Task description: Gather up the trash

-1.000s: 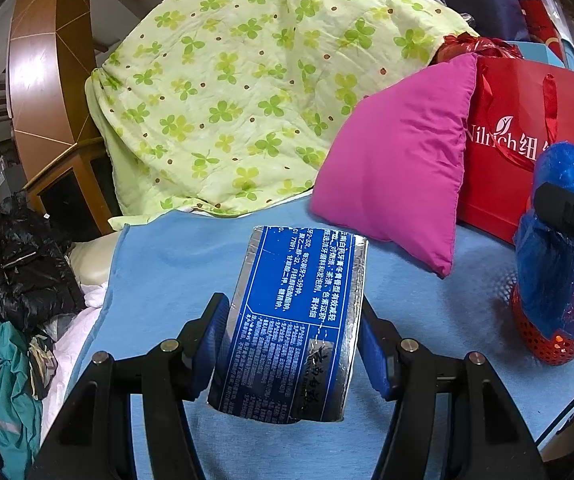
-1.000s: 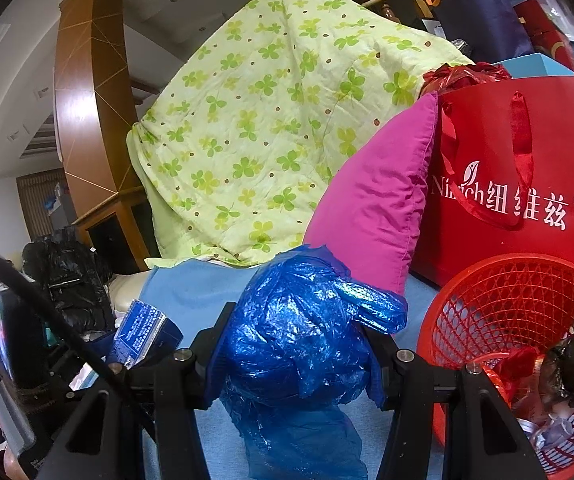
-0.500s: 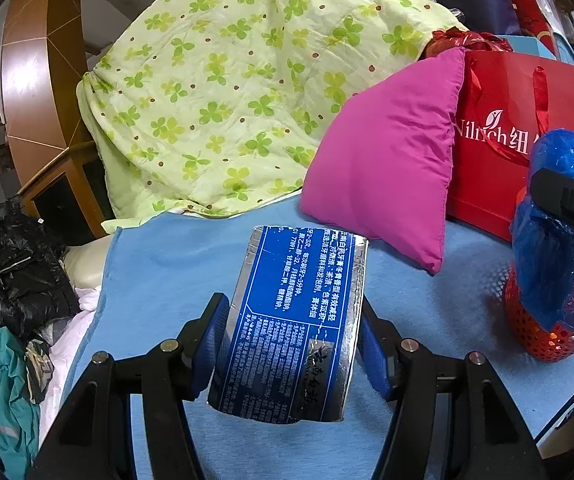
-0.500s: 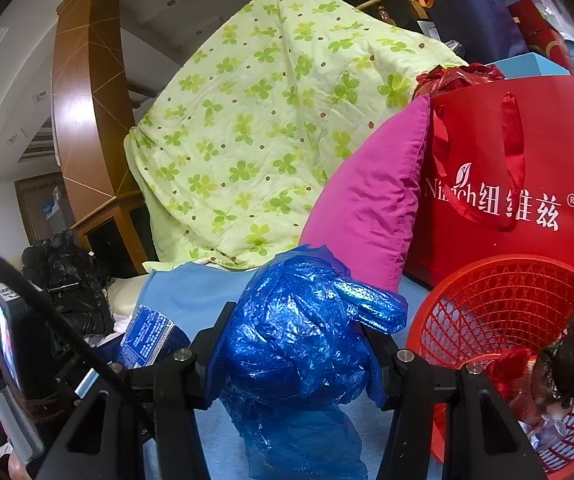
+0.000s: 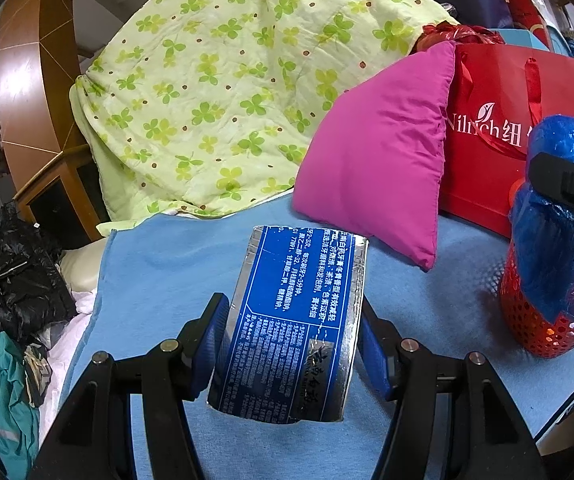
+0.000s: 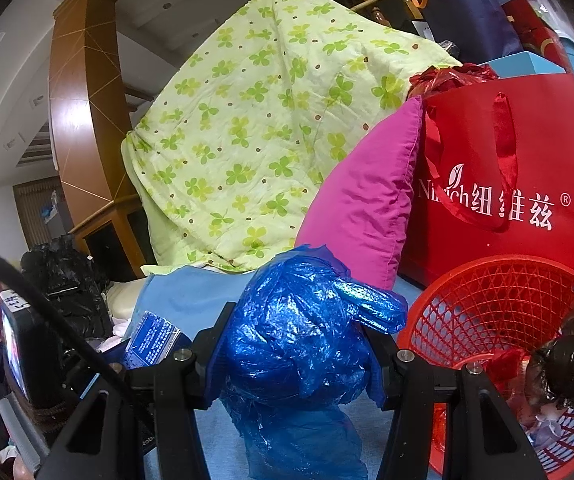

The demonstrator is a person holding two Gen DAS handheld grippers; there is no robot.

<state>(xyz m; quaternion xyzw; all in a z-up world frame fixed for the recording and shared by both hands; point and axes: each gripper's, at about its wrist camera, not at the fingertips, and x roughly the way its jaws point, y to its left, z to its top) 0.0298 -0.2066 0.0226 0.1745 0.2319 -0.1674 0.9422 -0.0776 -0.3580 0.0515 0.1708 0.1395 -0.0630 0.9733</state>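
Left tool (image 5: 293, 344) level-ish (box (image 5: 293, 320) clamped)

Your carton (image 5: 295, 320) sits between the left hand-held gripper (image 5: 293, 344) pads above the bed (image 5: 159, 264). Behind it, the quilt (image 5: 227, 92) is heaped at the bed's far edge; the pillow (image 5: 379, 160) leans against the gift bag (image 6: 507, 184) to the right, with the basket (image 6: 499, 300) before that bag.

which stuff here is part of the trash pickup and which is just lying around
Part of the job:
blue carton, held in the left gripper
blue plastic bag, held in the right gripper
red basket

Just lying about:
pink pillow
floral quilt
red shopping bag
black jacket
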